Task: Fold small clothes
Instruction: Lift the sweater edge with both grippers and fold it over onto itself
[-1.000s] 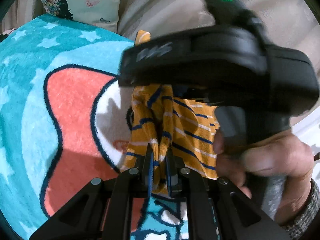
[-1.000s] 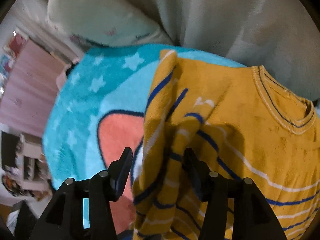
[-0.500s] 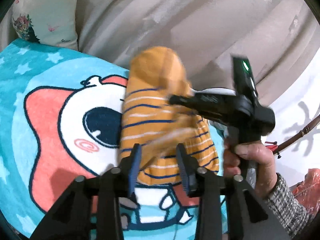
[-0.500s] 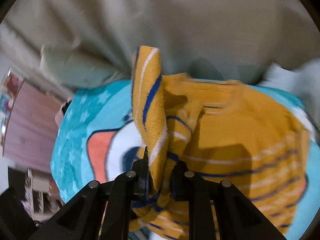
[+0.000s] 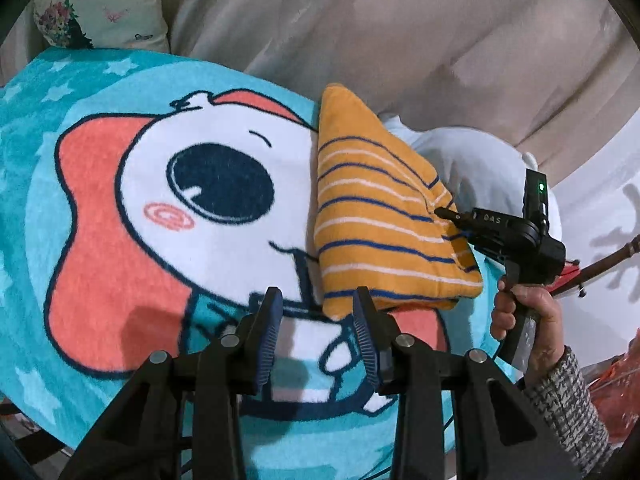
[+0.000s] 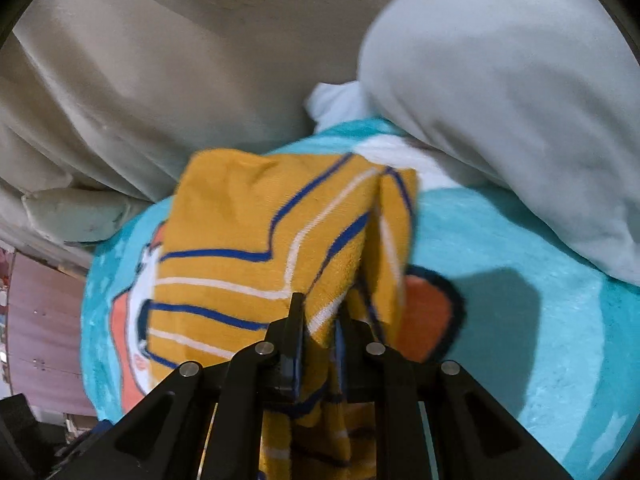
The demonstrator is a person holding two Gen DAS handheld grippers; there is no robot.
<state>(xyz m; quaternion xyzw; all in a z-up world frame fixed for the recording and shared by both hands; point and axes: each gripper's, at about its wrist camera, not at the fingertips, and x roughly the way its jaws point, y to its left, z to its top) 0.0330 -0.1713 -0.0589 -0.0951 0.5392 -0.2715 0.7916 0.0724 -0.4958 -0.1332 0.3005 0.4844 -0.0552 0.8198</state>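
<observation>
Our right gripper (image 6: 318, 320) pinches a fold of the striped sweater (image 5: 376, 216) (folded, on the cartoon blanket (image 5: 120, 240)); our left gripper (image 5: 316, 316) hovers beside it, fingers spread.

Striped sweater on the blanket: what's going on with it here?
A person with two handheld grippers is folding a small orange striped sweater on a cartoon blanket. The right gripper is shut on the sweater's edge. The left gripper is open and holds nothing, just short of the sweater's near corner. The sweater lies folded into a compact bundle.
</observation>
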